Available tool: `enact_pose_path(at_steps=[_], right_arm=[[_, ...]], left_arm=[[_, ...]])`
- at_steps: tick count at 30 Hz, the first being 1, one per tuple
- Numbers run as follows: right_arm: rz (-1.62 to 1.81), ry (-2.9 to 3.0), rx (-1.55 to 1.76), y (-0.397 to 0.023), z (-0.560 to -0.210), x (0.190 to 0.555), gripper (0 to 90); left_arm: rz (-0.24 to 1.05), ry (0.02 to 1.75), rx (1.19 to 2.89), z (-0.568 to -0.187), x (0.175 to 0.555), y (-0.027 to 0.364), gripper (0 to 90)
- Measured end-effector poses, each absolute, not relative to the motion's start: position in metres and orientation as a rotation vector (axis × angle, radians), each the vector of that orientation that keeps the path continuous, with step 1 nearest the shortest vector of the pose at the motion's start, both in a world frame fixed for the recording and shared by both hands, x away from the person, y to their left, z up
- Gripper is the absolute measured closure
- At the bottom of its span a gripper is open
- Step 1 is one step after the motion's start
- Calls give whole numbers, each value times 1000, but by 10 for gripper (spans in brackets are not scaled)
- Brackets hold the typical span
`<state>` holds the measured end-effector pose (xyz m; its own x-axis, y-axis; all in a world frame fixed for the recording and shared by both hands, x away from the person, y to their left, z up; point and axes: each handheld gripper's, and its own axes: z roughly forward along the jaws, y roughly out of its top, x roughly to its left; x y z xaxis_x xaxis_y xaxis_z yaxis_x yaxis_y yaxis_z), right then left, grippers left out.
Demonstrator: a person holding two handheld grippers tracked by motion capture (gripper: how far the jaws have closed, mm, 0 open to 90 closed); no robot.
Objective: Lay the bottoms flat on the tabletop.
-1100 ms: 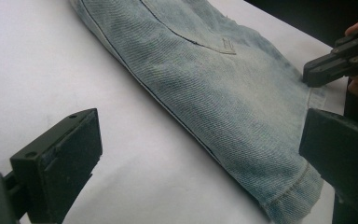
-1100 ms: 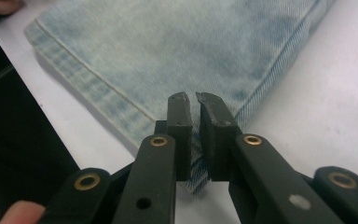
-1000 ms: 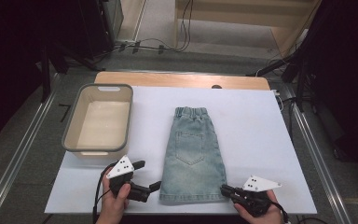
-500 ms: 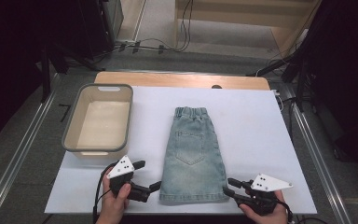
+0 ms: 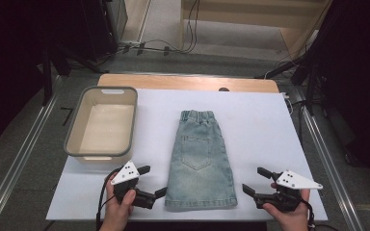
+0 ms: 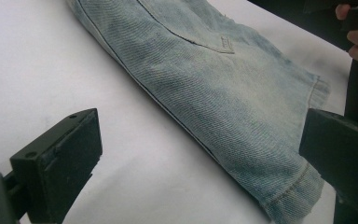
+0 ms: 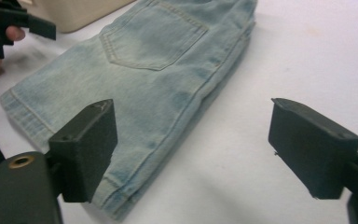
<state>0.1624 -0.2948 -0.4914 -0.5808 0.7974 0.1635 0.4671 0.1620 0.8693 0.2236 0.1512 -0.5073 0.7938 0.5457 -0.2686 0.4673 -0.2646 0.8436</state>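
Observation:
Light blue folded jeans (image 5: 201, 159) lie flat in the middle of the white table, waistband far, hem near. My left gripper (image 5: 153, 180) stands open just left of the hem's left corner. In the left gripper view its jaws (image 6: 200, 149) frame the jeans (image 6: 223, 88) without touching them. My right gripper (image 5: 254, 180) is open, a short way right of the hem's right corner; its jaws have just been opening and nothing is gripped between them. In the right gripper view (image 7: 198, 140) the jeans (image 7: 135, 79) lie ahead and to the left.
A beige plastic bin (image 5: 75, 125) stands at the table's left, beyond my left hand. White tabletop (image 5: 270, 125) stretches right of the jeans. Metal rails run along both table sides. Cables and dark equipment lie on the floor behind.
My right gripper went from shut at the jeans' right hem corner to wide open and drew back to the right, slightly up. The left gripper and the jeans stayed put.

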Motion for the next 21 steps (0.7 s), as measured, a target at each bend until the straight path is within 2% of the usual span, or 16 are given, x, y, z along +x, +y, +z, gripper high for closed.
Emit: enact_pose_path(at_steps=[16, 21], right_arm=[[1393, 2006, 1276, -342, -492, 171, 22], [1384, 1989, 1285, -350, -493, 172, 13]], left_arm=[[96, 763, 1903, -506, 223, 152, 0], [103, 758, 1909, -505, 224, 152, 0]])
